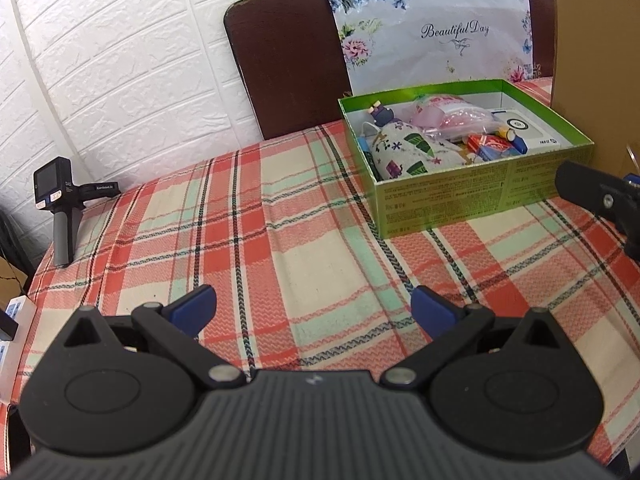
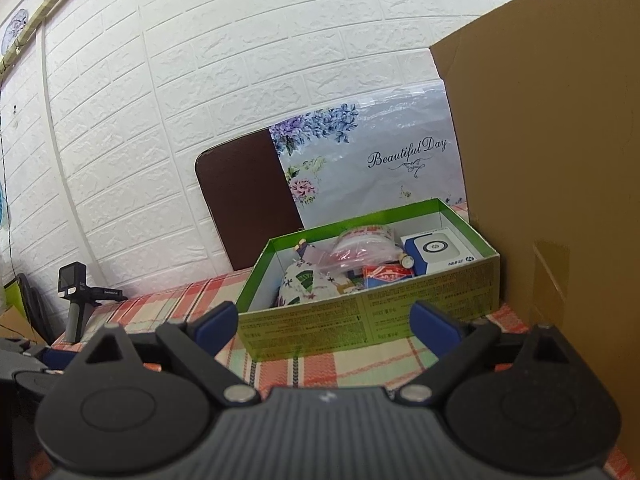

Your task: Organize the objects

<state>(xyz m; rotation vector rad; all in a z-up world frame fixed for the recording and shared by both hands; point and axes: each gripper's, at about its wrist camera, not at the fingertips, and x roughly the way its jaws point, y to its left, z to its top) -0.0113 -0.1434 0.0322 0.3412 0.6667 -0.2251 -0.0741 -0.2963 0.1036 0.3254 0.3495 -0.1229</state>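
Note:
A green open box (image 1: pixel 448 200) stands on the plaid tablecloth (image 1: pixel 280 240) at the back right. It holds a patterned fabric pouch (image 1: pixel 408 152), a pink plastic bag (image 1: pixel 448 116), a red pack (image 1: pixel 486 145), a white and blue box (image 1: pixel 528 128) and small items. My left gripper (image 1: pixel 314 308) is open and empty, low over the cloth, in front and left of the box. My right gripper (image 2: pixel 324 322) is open and empty, close to the box's front wall (image 2: pixel 360 320). The pouch (image 2: pixel 308 284), bag (image 2: pixel 360 248) and white and blue box (image 2: pixel 440 250) show there too. Part of the right gripper (image 1: pixel 600 200) shows in the left view.
A small camera on a grip (image 1: pixel 60 208) stands at the table's left edge, also in the right view (image 2: pixel 76 300). A large cardboard panel (image 2: pixel 560 160) rises right of the box. A floral "Beautiful Day" bag (image 1: pixel 432 28) and a brown board (image 1: pixel 288 64) lean on the white brick wall.

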